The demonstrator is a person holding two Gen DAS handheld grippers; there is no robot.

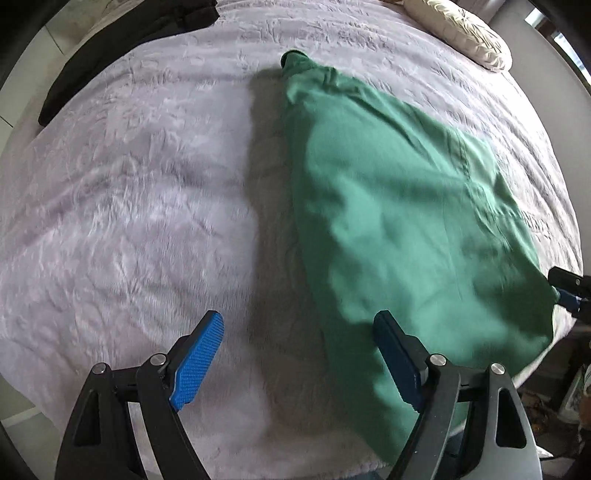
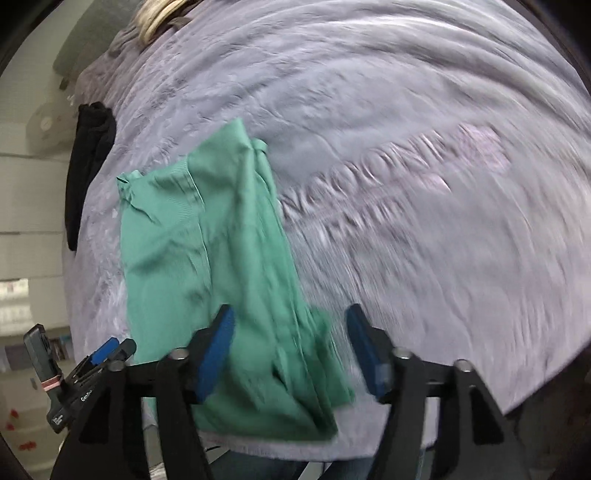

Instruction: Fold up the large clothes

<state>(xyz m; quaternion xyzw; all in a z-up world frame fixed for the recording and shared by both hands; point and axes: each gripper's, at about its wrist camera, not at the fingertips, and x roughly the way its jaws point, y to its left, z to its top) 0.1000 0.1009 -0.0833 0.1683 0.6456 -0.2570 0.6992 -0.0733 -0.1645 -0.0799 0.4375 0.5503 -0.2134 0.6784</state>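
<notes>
Your green garment (image 1: 399, 206) lies folded lengthwise on the bed's pale lilac plush blanket (image 1: 129, 192), a long strip running from the near edge of the bed toward the pillow end, with one narrow end bunched at the far tip. In the right wrist view the same garment (image 2: 207, 258) shows layered edges and a seam running down its length; its near end hangs slightly over the blanket's edge.

Your left claw (image 1: 299, 354) is spread wide with nothing between its blue pads; the right-side finger sits over the garment's near left edge, though you cannot tell from here whether it touches the cloth. Your right claw (image 2: 291, 350) is also spread wide, its fingers either side of the garment's near corner, pinching nothing.

Farther out, a black garment (image 1: 122, 51) lies along the bed's far left edge, well apart from the green one. A cream pillow (image 1: 461, 29) rests at the head of the bed.
</notes>
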